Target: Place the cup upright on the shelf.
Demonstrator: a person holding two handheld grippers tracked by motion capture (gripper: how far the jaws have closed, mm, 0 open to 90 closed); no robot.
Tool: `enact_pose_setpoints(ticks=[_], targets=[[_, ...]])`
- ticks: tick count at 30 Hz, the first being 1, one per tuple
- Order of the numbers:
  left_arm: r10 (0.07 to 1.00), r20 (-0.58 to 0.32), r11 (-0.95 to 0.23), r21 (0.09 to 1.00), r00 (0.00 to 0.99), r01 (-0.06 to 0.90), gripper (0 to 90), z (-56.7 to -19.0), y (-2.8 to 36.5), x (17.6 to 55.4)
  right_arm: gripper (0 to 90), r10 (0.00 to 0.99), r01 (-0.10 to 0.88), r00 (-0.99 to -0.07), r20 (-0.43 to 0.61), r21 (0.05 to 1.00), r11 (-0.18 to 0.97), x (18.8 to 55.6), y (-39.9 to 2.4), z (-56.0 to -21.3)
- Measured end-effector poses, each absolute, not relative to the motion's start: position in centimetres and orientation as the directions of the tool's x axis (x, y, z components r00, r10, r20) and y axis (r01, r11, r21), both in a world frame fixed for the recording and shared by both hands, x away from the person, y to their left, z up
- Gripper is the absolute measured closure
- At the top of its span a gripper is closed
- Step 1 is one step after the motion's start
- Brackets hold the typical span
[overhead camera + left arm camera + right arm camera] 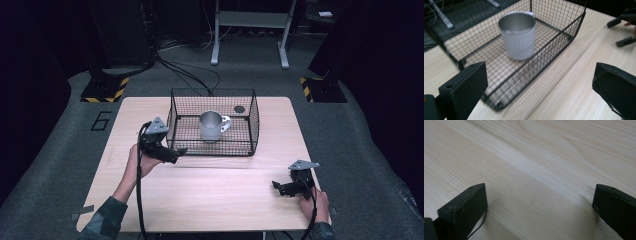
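A black wire basket stands at the middle back of the wooden table. A silver metal mug stands upright inside it, handle toward the right. My left gripper hovers just off the basket's front left corner and is open. In the left gripper view, its jaws are spread wide toward the basket and the mug, holding nothing. My right gripper rests low near the table's front right, open, with bare wood between its jaws. It also appears far off in the left gripper view.
A small dark round spot lies at the basket's back right. Beyond the table are floor cables, two yellow-and-black striped bases, and a white stand's legs. Bare tabletop stretches between the two grippers.
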State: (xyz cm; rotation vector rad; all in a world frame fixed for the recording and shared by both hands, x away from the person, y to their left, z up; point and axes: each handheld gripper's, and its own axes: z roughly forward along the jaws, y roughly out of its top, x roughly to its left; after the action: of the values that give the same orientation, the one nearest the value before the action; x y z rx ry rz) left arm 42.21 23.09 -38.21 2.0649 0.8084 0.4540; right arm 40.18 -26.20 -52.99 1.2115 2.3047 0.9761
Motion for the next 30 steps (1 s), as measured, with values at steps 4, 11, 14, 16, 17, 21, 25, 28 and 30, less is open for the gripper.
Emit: enact_pose_setpoints(ticks=[4,11,14,16,17,21,25,28,30], targets=[[0.719,0.026,-0.420,0.812,0.695,0.404,0.3,-39.8,24.9,40.9,0.0,0.823,0.575,-0.568,0.004,0.717,0.394,40.2,-26.2,-53.0],[0.785,-0.014,-0.362,0.800,0.619,0.478,0.3,-43.4,28.3,39.0,0.0,0.823,0.575,-0.568,0.003,0.717,0.394,40.2,-26.2,-53.0],[0.819,-0.023,-0.334,0.793,0.573,0.510,0.2,-45.1,29.6,38.5,0.0,0.823,0.575,-0.568,0.003,0.717,0.394,40.2,-26.2,-53.0],[0.838,-0.046,-0.310,0.780,0.544,0.543,0.2,-46.3,30.6,38.3,0.0,0.823,0.575,-0.568,0.003,0.717,0.394,40.2,-26.2,-53.0],[0.850,-0.051,-0.297,0.776,0.524,0.557,0.2,-47.0,31.1,38.2,0.0,0.823,0.575,-0.568,0.003,0.717,0.395,40.2,-26.2,-53.0],[0.885,-0.053,-0.271,0.748,0.462,0.606,0.1,-49.5,32.5,38.0,0.0,0.823,0.575,-0.568,0.003,0.717,0.394,40.2,-26.2,-53.0],[0.907,-0.022,-0.273,0.727,0.420,0.629,0.2,-51.2,33.2,37.9,0.0,0.823,0.575,-0.568,0.003,0.717,0.394,40.2,-26.2,-53.0],[0.916,-0.032,-0.256,0.723,0.401,0.642,0.2,-52.0,33.5,38.0,0.0,0.823,0.575,-0.568,0.003,0.717,0.394,40.2,-26.2,-53.0],[0.916,-0.009,-0.276,0.710,0.401,0.647,0.2,-52.4,33.6,38.0,0.0,0.823,0.575,-0.568,0.003,0.717,0.394,40.2,-26.2,-53.0]])
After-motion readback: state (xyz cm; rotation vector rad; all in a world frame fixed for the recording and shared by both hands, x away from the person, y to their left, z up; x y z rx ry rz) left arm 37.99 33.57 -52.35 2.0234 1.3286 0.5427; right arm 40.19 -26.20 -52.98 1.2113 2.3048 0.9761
